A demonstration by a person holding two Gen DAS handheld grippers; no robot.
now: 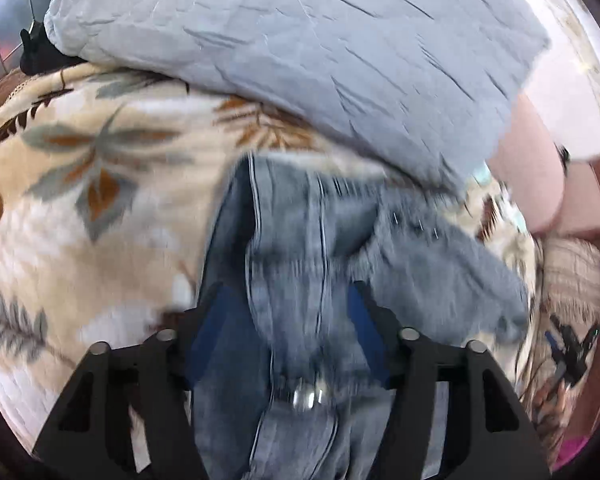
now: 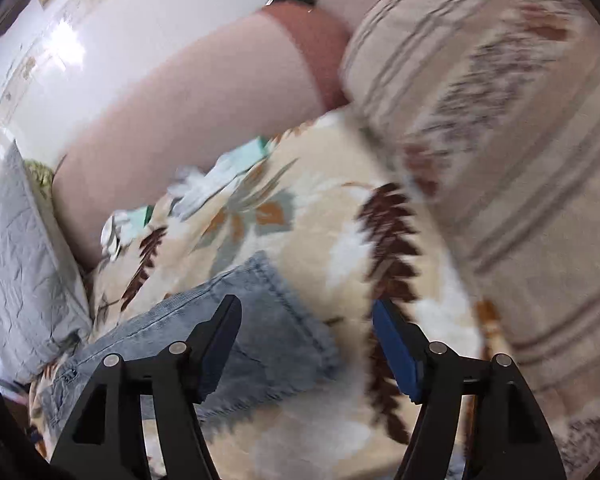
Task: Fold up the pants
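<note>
A: Status of left tongs [image 1: 296,316]?

B: Closed onto the jeans [image 1: 300,240] at the waistband; denim fills the gap between both blue pads, and the metal button [image 1: 308,396] sits just behind them.

A: Right tongs [image 2: 306,320]?

B: Spread wide, holding nothing. Its left finger [image 2: 220,328] overlaps a jeans leg end; contact cannot be confirmed.

A: Location of the jeans?

B: On the leaf-print blanket [image 1: 100,208] covering the bed, below the grey quilted pillow [image 1: 300,52]. A striped cushion [image 2: 500,120] lies to the right.
</note>
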